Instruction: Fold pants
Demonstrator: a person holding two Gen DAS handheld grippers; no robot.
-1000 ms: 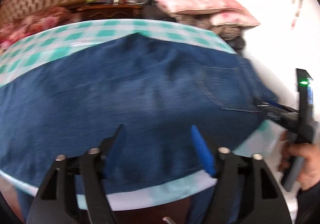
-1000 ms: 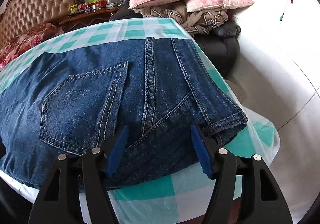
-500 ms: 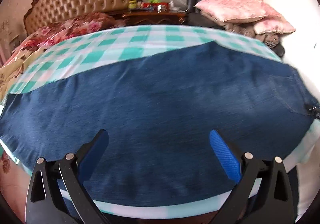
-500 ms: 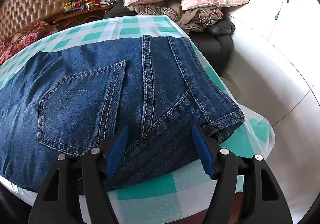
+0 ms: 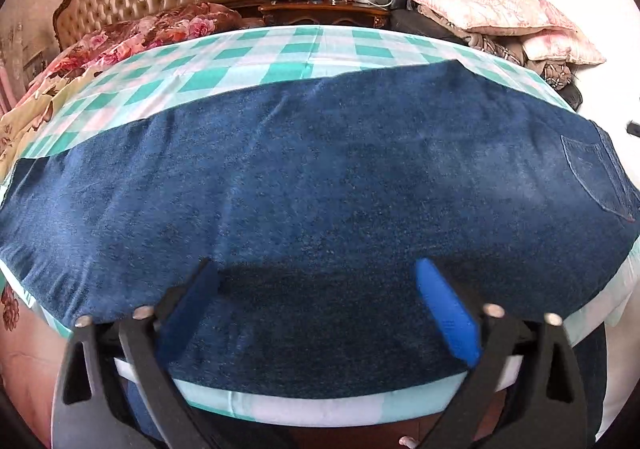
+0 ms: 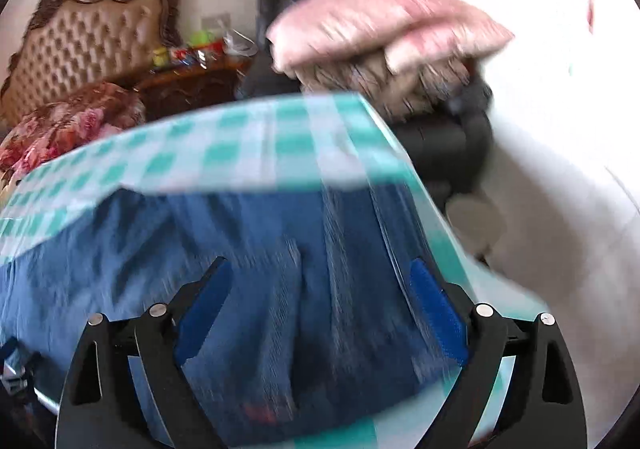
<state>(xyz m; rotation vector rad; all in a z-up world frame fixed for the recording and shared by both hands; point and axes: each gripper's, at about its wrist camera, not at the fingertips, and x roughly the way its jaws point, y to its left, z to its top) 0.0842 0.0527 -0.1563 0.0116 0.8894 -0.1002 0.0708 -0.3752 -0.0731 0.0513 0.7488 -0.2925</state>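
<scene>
Lying flat across a table covered in a green and white checked cloth [image 5: 248, 61], a pair of dark blue jeans [image 5: 320, 185] is stretching from one side to the other, with a back pocket [image 5: 596, 177] showing at the right end. The left gripper [image 5: 320, 301] is hovering over the near edge of the denim, its blue pads wide apart and gripping nothing. The right gripper [image 6: 320, 313] is also standing spread apart over the jeans [image 6: 256, 273]; its view is smeared with motion blur.
</scene>
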